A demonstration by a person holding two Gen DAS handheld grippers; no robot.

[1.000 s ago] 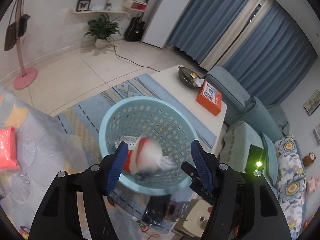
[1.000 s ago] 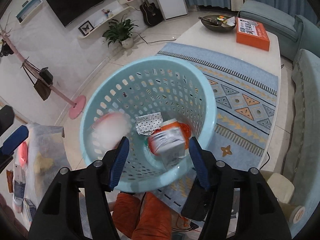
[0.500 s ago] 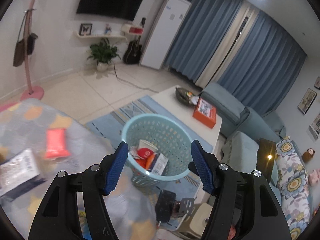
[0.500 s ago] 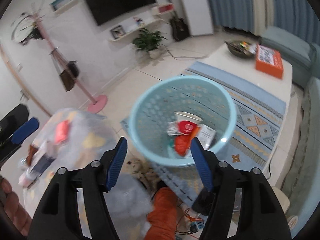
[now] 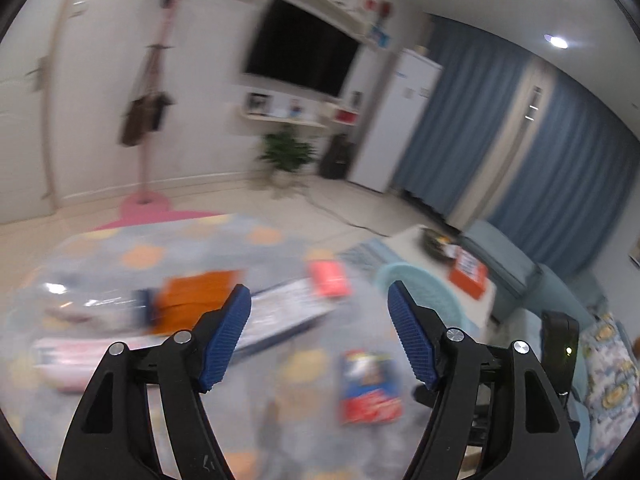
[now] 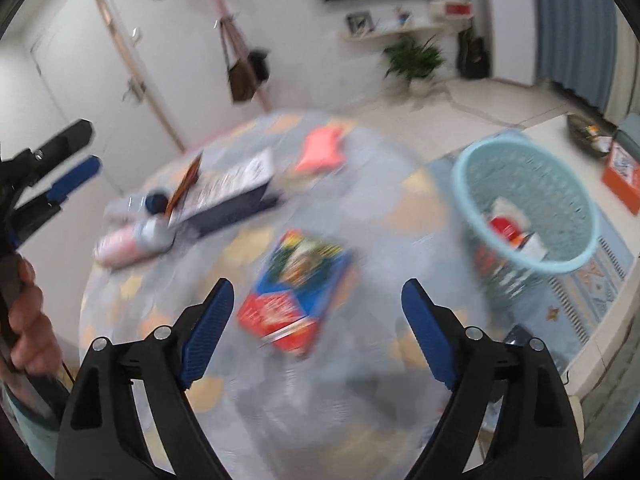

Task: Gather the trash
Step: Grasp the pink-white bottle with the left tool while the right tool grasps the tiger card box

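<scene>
Both grippers have swung away from the basket (image 6: 524,208), now at 2 o'clock with dropped trash inside, back over the table (image 6: 224,364); left gripper (image 5: 319,336) and right gripper (image 6: 318,328) both gape empty, the right facing a blue-red packet (image 6: 298,286), probably next.

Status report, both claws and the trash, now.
Left claw open, empty. Right claw open, empty, over blue-and-red snack packet. Pale blue perforated plastic basket holds trash. Nothing blocking.
</scene>
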